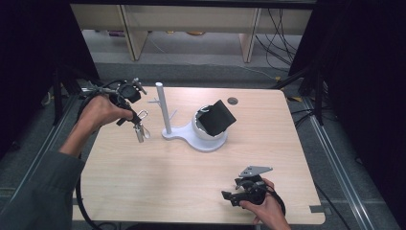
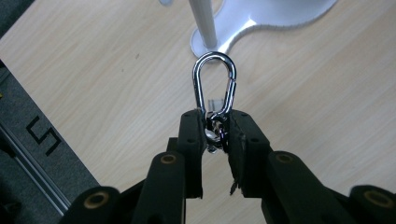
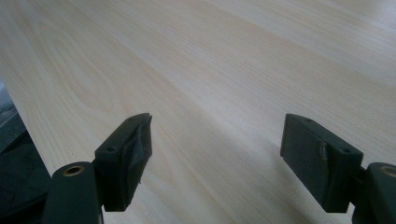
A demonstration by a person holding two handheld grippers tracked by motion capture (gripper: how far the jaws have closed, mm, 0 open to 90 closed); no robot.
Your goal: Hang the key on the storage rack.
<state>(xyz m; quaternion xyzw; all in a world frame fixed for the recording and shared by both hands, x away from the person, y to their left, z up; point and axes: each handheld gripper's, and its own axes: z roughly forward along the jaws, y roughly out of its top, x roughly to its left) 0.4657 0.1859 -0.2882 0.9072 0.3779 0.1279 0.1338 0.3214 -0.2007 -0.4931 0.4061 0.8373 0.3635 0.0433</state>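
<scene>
Black jaws of the left tongs [image 2: 215, 133] stood nearest the lens in the left gripper view, closed on the lower end of a chrome carabiner [image 2: 215, 84], with a small ring or clasp bunched between the pads; the carabiner's rounded loop pointed away from the jaws toward the foot of the white post [image 2: 201, 23]; in the high view the left tongs [image 1: 136, 117] hung above the left part of the bench [image 1: 143, 177], the carabiner [image 1: 140, 125] dangling clear of the wood and just beside the white stand [image 1: 191, 136], not touching it.

The stand carried an upright post [image 1: 163, 108] with short side pegs [image 1: 155, 101] and, on its wider end, a white bowl-like cup holding a black square object [image 1: 216, 117], whose nature could not be told.

The right tongs [image 1: 245, 190] rested low at the near right of the bench; their jaws were spread wide over bare wood in the right gripper view [image 3: 217, 154] and gripped nothing.

By the look of it, the step in hand was the carry: the carabiner was grasped and lifted, not yet hung. The next move would likely call for bringing its loop level with a peg, turning the wrist so the opening faced the peg's tip, then sliding it on before easing the jaws apart; the thin peg left little margin, and a swinging carabiner might miss it.
</scene>
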